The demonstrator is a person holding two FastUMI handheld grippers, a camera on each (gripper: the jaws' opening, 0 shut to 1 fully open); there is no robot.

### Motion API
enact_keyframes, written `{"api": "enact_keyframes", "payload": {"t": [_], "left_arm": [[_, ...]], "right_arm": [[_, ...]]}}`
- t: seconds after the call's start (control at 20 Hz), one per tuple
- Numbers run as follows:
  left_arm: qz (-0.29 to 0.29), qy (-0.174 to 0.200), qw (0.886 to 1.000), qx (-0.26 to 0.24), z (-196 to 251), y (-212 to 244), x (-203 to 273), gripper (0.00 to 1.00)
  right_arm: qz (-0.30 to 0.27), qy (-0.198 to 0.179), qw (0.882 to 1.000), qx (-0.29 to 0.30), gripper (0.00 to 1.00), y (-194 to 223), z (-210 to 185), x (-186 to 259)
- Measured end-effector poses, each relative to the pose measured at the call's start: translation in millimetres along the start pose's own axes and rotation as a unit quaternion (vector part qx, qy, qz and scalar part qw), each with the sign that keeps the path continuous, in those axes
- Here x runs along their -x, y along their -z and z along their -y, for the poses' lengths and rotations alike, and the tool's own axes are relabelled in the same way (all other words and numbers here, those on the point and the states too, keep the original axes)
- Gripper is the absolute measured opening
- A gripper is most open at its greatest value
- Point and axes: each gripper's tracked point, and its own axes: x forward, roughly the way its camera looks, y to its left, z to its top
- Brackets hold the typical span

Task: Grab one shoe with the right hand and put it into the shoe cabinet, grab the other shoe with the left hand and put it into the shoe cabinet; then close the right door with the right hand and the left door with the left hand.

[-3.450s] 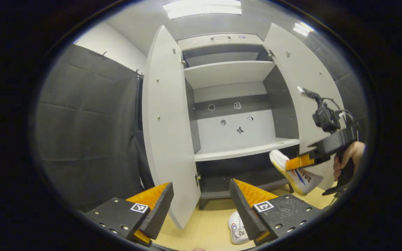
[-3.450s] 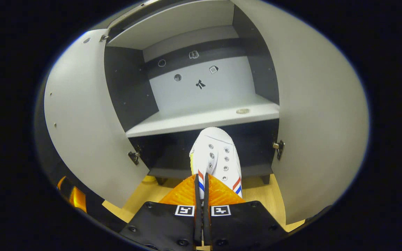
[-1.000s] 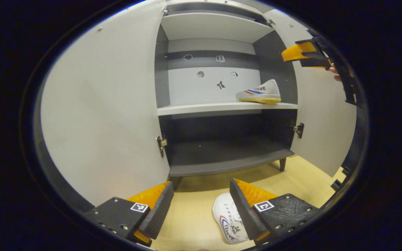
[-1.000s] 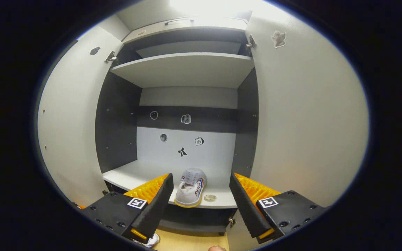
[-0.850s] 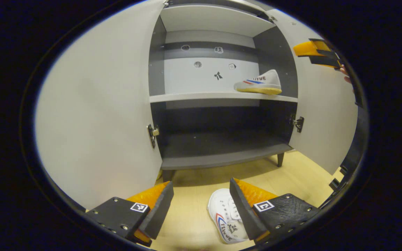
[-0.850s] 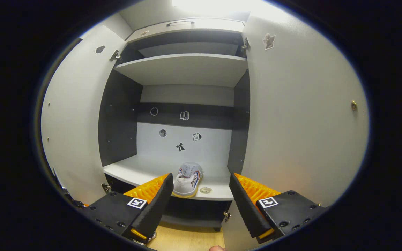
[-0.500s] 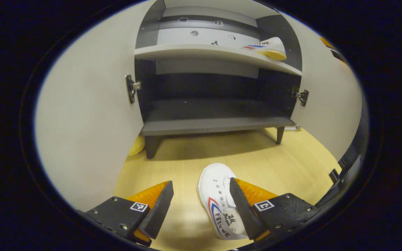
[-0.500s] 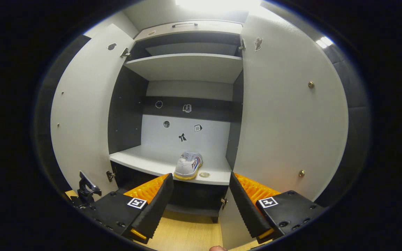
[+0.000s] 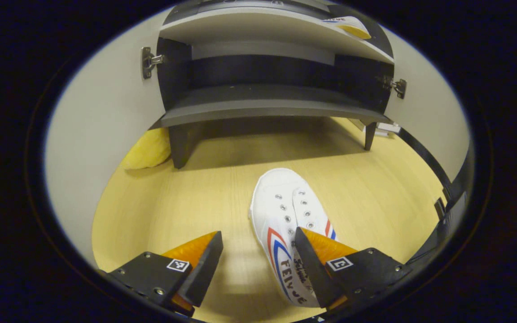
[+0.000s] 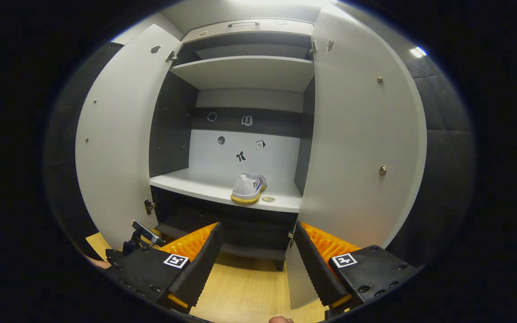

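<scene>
A white shoe (image 9: 285, 220) with red and blue stripes lies on the wooden floor (image 9: 186, 197), toe toward the cabinet. My left gripper (image 9: 258, 264) hovers open just above it; its right finger (image 9: 312, 264) overlaps the shoe's heel side. The other white shoe (image 10: 248, 187) sits on the middle shelf (image 10: 204, 186) of the shoe cabinet; its yellow sole edge (image 9: 355, 30) peeks over the shelf in the left gripper view. My right gripper (image 10: 256, 264) is open and holds nothing, backed off in front of the cabinet. Both doors, left (image 10: 115, 134) and right (image 10: 361, 148), stand open.
A yellow soft object (image 9: 148, 150) lies on the floor beside the cabinet's left leg. The cabinet's dark bottom shelf (image 9: 263, 107) sits low over the floor. The left gripper's body (image 10: 139, 240) shows low at the left in the right gripper view.
The left gripper has tilted down and moved closer to the shoe on the floor. The right gripper has pulled back from the shelf, leaving its shoe there.
</scene>
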Motion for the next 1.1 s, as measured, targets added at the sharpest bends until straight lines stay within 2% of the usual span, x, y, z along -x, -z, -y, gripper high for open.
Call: {"api": "enact_keyframes", "payload": {"t": [0.25, 0.3, 0.35, 0.4, 0.55, 0.65, 0.7, 0.85, 0.95, 1.0, 1.1], "left_arm": [[-0.010, 0.024, 1.000, -0.001, 7.6, 11.8, -8.1, 0.99], [-0.010, 0.031, 0.999, -0.003, 13.0, 13.9, -7.1, 0.85], [-0.007, 0.037, 0.999, -0.008, 18.7, 12.5, -7.2, 0.82], [-0.006, 0.042, 0.999, -0.017, 21.7, 13.4, -7.2, 0.66], [-0.011, 0.035, 0.999, -0.028, 21.8, 12.2, -5.6, 0.50], [-0.015, 0.025, 0.999, -0.018, 18.4, 10.8, -8.3, 0.41], [-0.014, 0.022, 1.000, -0.006, 17.2, 10.4, -6.7, 0.28], [-0.002, 0.013, 1.000, 0.016, 19.0, 5.7, -8.5, 0.03], [0.002, 0.012, 1.000, 0.014, 16.3, 3.4, -9.0, 0.02], [0.006, 0.012, 1.000, 0.017, 16.7, 0.8, -7.7, 0.02], [0.012, 0.015, 1.000, 0.021, 16.0, -6.4, -4.8, 0.01]], "right_arm": [[0.017, -0.005, 1.000, -0.011, 1.00, -13.0, -5.8, 3.5], [0.020, -0.007, 1.000, -0.014, 0.99, -15.2, -7.3, 3.4], [0.021, -0.007, 1.000, -0.014, 1.00, -15.2, -7.6, 4.0], [0.021, -0.006, 1.000, -0.013, 0.99, -15.8, -7.0, 3.7], [0.019, -0.002, 1.000, -0.012, 0.97, -13.9, -6.1, 4.5], [0.017, -0.001, 1.000, -0.014, 1.00, -12.7, -6.1, 6.8], [0.018, 0.000, 1.000, -0.015, 1.00, -13.0, -5.5, 7.5], [0.019, 0.001, 1.000, -0.019, 0.99, -14.9, -4.6, 9.0], [0.024, 0.003, 1.000, -0.019, 1.00, -18.1, -2.8, 11.7], [0.026, 0.005, 0.999, -0.018, 0.96, -19.5, -1.3, 12.7], [0.027, 0.009, 0.999, -0.018, 0.99, -19.6, 2.4, 16.1]]}}
